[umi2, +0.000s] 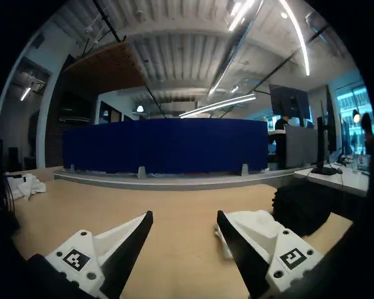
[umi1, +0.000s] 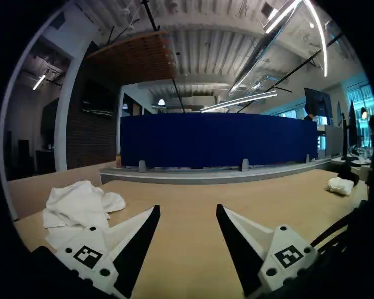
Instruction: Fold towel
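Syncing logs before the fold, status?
Left gripper open, empty. Right gripper open, empty. White towel crumpled on desk, ungrasped. Black stack off to right gripper's right.

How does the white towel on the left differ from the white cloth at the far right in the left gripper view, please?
The towel lies near the fingers; the cloth lies far off. The towel is loosely spread; the cloth is bunched small. Both are white, unfolded, on the wooden table.
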`<state>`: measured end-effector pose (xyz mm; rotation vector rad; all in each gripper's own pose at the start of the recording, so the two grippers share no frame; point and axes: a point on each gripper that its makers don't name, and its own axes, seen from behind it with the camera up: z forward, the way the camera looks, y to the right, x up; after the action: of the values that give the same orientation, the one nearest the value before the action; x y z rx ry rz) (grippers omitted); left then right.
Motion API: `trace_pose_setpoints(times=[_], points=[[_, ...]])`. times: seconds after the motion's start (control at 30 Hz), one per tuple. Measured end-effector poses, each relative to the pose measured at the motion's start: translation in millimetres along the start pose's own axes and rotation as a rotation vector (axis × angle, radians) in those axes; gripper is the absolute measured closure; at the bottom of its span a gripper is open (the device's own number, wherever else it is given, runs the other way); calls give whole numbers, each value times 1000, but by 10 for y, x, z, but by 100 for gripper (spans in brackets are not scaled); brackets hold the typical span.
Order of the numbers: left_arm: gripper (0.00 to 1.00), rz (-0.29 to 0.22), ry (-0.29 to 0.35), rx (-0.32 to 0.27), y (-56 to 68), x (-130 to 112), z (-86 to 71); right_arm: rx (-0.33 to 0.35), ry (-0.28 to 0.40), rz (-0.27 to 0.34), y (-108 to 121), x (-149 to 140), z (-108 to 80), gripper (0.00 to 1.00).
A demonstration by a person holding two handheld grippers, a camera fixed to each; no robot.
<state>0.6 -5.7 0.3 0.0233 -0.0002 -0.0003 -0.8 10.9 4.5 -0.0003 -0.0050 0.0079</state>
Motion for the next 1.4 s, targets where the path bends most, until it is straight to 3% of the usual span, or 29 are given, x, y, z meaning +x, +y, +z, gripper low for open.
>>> trace_pose_setpoints(times=[1.4], points=[[17, 0, 0, 0, 7, -8, 9, -12, 5, -8, -4, 9, -15, 1]])
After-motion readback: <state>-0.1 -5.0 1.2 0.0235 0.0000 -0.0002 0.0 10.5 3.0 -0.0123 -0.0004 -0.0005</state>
